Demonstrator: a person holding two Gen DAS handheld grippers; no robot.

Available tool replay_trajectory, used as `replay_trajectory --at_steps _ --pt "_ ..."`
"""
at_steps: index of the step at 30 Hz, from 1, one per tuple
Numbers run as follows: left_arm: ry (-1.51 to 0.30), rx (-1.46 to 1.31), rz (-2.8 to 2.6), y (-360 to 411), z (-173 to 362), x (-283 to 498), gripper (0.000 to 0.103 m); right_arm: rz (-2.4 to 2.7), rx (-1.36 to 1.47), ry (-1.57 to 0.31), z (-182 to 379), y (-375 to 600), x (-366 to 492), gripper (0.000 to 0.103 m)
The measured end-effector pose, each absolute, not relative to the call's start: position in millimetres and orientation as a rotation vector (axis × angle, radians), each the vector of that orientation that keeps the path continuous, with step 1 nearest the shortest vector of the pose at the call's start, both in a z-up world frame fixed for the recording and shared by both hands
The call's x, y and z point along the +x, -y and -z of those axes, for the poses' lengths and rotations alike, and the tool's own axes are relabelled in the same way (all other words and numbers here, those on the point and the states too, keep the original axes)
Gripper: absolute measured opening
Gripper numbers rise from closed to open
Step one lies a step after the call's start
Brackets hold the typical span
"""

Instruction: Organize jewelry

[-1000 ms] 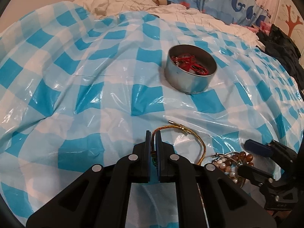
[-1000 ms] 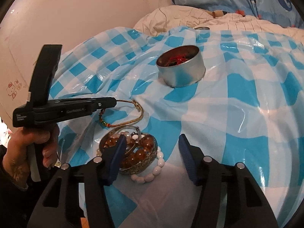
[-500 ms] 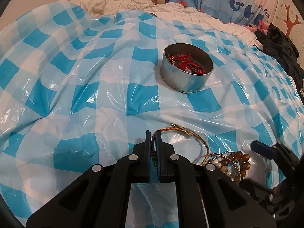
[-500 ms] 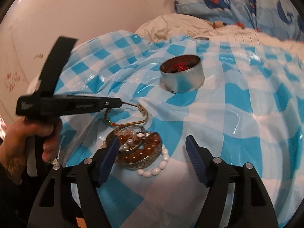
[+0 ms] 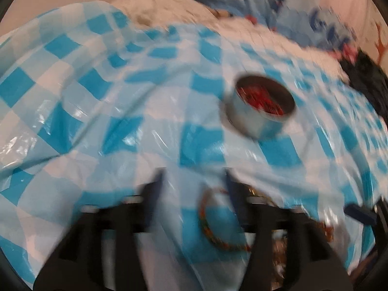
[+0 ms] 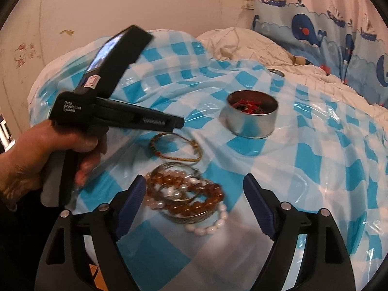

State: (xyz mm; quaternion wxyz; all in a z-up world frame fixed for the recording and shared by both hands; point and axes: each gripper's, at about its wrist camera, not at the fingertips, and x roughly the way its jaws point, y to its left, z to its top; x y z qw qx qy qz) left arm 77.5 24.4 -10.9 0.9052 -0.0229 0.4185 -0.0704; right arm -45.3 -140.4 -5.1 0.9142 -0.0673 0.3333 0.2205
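A round metal tin (image 6: 252, 116) with red jewelry inside stands on the blue checked plastic cloth (image 6: 315, 169); it also shows in the blurred left wrist view (image 5: 260, 109). A gold cord bracelet (image 6: 177, 149) lies flat on the cloth, under my left gripper (image 6: 180, 122), which is open (image 5: 194, 181) and lifted clear of the bracelet (image 5: 218, 223). A pile of amber-bead, pearl and silver bracelets (image 6: 186, 196) lies between the fingers of my open right gripper (image 6: 195, 194).
White quilt (image 6: 254, 41) and whale-print pillows (image 6: 327, 36) lie behind the cloth. A wall (image 6: 121, 4) rises at the far left. Dark clothing (image 5: 371, 82) lies at the right edge in the left wrist view. A small metal lid (image 6: 275, 72) sits behind the tin.
My left gripper opened, let go of the gold cord bracelet and rose; the bracelet now lies on the cloth. The right gripper pulled back a little from the bead pile.
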Motion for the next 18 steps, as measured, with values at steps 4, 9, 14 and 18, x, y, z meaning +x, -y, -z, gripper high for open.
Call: replay_trajectory --at_steps 4,9,14,18 --pt "-0.858 -0.079 0.075 -29 21 100 0.088 -0.373 -0.050 -0.683 9 167 -31 0.084" --pt "-0.976 -0.025 0.034 -23 47 125 0.095 -0.276 0.122 -0.741 29 203 -10 0.085" --pt "-0.987 0.064 -0.008 -11 53 129 0.096 -0.242 0.173 -0.773 38 212 0 0.086" --pt "-0.988 0.056 -0.005 -12 53 129 0.096 -0.238 0.160 -0.763 37 210 -5 0.089"
